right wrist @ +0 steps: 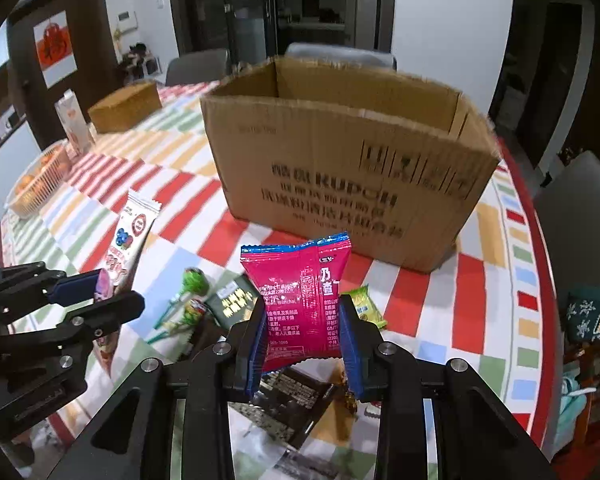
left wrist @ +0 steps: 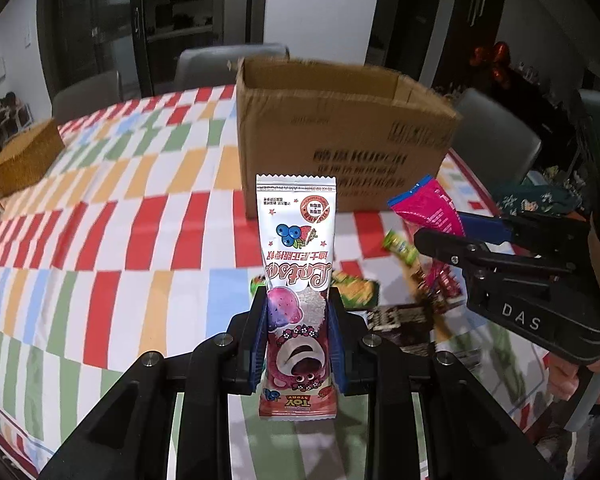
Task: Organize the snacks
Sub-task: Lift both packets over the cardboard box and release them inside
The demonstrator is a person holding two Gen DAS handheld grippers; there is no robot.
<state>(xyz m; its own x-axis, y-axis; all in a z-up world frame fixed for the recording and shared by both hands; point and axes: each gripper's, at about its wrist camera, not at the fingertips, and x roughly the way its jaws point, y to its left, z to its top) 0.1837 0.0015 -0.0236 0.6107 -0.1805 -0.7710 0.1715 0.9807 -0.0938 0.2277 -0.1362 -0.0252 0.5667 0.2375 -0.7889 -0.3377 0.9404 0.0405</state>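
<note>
My left gripper (left wrist: 297, 320) is shut on a tall white and pink Lotso snack packet (left wrist: 296, 248), held upright above the table; it also shows in the right wrist view (right wrist: 130, 240). My right gripper (right wrist: 303, 320) is shut on a magenta snack bag (right wrist: 300, 292), also seen in the left wrist view (left wrist: 428, 208). An open cardboard box (left wrist: 340, 128) stands on the table ahead of both grippers (right wrist: 340, 168). Loose snacks lie below: green lollipops (right wrist: 188, 292), a dark packet (right wrist: 236, 292), a yellow-green packet (right wrist: 366, 304).
A checked tablecloth (left wrist: 120, 200) covers the round table. A woven brown box (left wrist: 24, 156) sits far left, with a carton (right wrist: 74, 124) and a fruit basket (right wrist: 40, 176) beside it. Grey chairs (left wrist: 496, 136) stand around the table.
</note>
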